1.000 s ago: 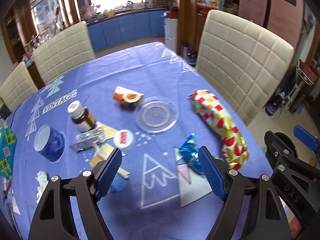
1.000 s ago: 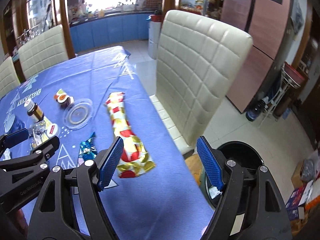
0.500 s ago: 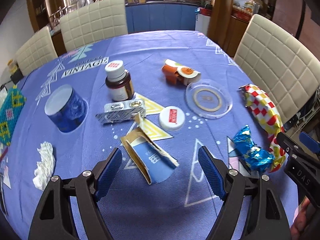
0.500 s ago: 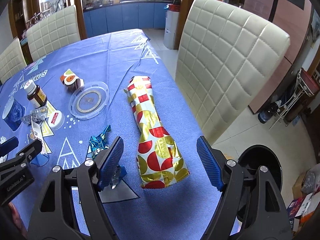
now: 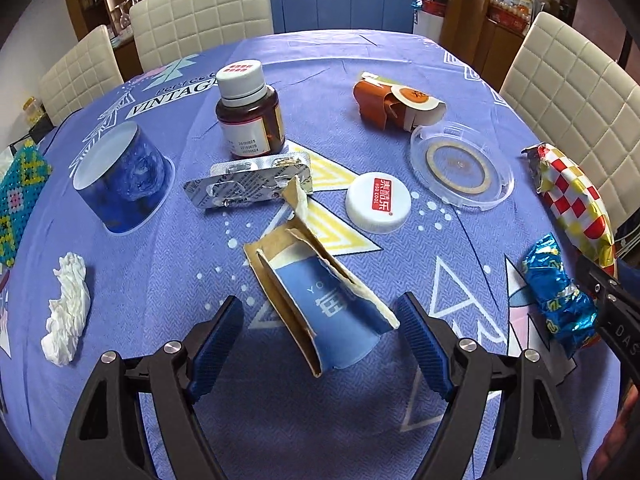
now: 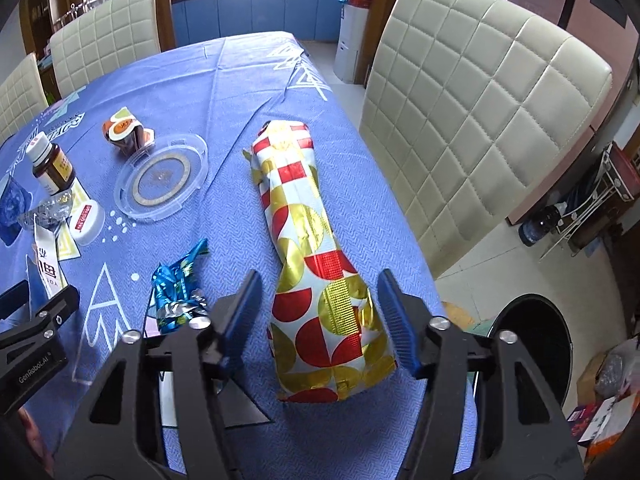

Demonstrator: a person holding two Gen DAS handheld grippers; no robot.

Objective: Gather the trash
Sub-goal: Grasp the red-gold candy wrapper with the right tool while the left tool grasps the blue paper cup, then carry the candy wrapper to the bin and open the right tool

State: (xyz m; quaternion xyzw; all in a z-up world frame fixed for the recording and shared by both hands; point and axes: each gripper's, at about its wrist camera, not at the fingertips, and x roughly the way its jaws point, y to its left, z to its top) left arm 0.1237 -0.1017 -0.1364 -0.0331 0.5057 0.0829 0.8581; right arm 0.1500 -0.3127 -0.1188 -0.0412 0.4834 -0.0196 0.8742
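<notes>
Surface (image 6: 224,92): cluttered, bin (image 6: 532,344) at 4 o'clock.
Right tool (image 6: 320,312): closing around foil wrapper (image 6: 316,264), not pinching yet; it could crumple and slip out on you.
Left tool (image 5: 320,340): spread around torn cup (image 5: 320,300).

On the blue patterned tablecloth (image 5: 168,280), everything is placed from the round white bottle cap (image 5: 379,202). Just before it lies my torn blue-and-brown paper cup (image 5: 320,312). Left lies the silver pill blister pack (image 5: 248,184), right the clear round plastic lid (image 5: 462,168), behind-left the brown glass pill bottle (image 5: 250,114).
</notes>
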